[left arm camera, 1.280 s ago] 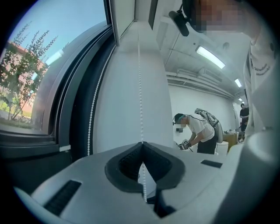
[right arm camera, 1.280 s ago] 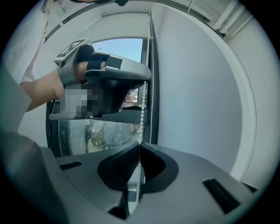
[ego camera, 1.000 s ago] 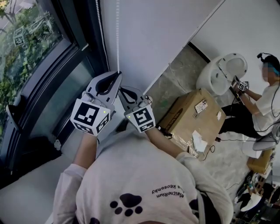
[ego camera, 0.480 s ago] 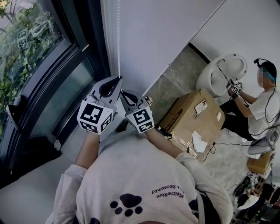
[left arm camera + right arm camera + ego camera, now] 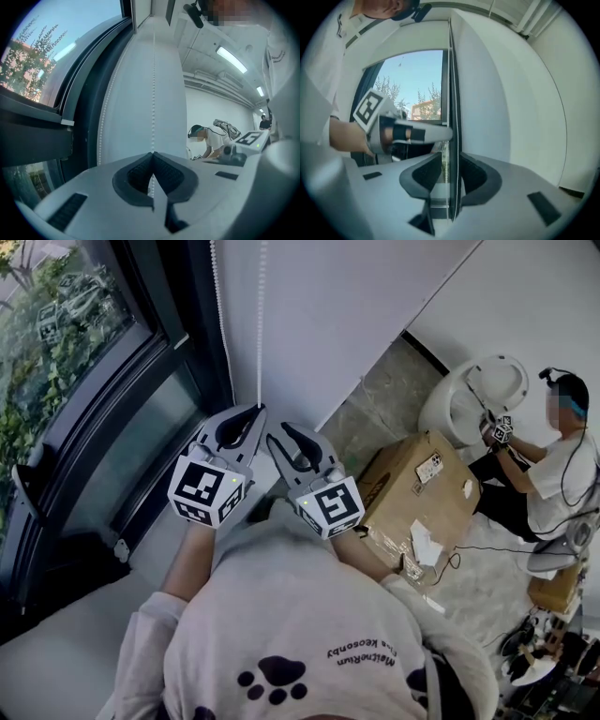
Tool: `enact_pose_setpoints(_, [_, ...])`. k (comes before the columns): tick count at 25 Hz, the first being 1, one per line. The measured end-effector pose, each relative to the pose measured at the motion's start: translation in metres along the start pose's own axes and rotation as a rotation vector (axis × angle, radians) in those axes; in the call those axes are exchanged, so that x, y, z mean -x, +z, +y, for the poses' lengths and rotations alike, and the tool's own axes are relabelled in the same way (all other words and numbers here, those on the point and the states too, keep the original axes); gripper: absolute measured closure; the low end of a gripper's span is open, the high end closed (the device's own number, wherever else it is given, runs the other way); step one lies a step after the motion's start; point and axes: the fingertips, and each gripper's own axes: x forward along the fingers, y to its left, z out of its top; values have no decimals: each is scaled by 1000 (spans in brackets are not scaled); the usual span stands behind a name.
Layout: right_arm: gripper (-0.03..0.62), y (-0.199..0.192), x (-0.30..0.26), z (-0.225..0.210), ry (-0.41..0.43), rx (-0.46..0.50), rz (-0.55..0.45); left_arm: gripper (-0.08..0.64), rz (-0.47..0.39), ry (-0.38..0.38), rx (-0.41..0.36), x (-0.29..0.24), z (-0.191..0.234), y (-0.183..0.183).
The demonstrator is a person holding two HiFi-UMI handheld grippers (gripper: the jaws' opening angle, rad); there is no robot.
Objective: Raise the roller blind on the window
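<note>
Cardboard box [image 5: 405,491], perhaps a washbasin [image 5: 469,399]

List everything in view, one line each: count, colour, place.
window: 1, dark frame, far left, trees outside
bead chain: 2 strands, white, hanging against the white wall beside the window
cardboard box: 1, brown, on the floor to the right
papers: a few, white, on top of the box
round fixture: 1, white, by the wall behind the box
other person: 1, white shirt, far right, bent toward the fixture
left gripper: 1, grey, jaws shut on one chain strand
right gripper: 1, grey, beside the left one, jaws open and just been opening, pressing on nothing; unclear whether a strand runs between them
</note>
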Motion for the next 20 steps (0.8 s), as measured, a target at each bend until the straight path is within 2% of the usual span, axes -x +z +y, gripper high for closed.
enact_pose_setpoints(5, [476,77,13,-2,-32,53,-131,552,3,-2,-6,0,-2,0])
enact_pose_setpoints(9, [477,123,7,-2,-23,83,-187,552,1,-10,-12,0,-9,-1])
enact_pose_setpoints(15, [482,134,-6,3,-6,68,-173,552,4,-31,-22,0,-23,-2])
enact_pose_setpoints(18, [540,139,-8,3,-20,83,-183,552,13,-35,-26,1,-26,-5])
enact_pose_setpoints(20, [554,143,-9,4,-20,92,-183,552,10,-30,-26,2,-26,-7])
